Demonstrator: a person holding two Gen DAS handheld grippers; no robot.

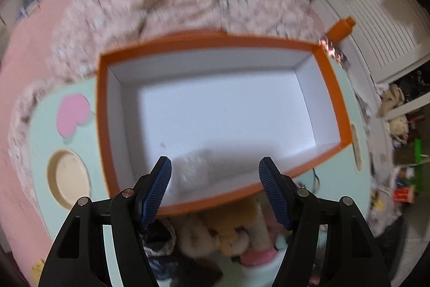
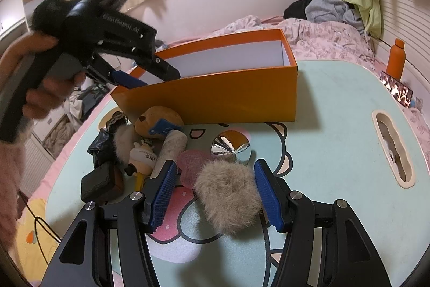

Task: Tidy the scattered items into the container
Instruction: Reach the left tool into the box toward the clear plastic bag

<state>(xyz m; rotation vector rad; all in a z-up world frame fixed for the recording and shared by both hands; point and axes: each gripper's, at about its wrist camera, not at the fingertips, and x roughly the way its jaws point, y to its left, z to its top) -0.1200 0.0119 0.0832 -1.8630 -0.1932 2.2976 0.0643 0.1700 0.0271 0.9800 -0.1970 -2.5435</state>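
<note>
The orange box stands open-topped, its white floor bare beneath the left gripper. On the desk, a toy pile crowds the box's near wall; the desk's right side lies open.

Left tongs: jaws spread wide, nothing between the blue ribbed pads. Seen from the right wrist camera, the left tongs sit up high, pitched downward to the right, gripped by the person's left hand around the handle, with a fuzzy pink sleeve at the wrist. That view is motion-blurred.

Right tongs: low, pointed forward and down, jaws spread wide. Both blue pads are visible and neither is pressed in on anything. The right hand is out of view.
</note>
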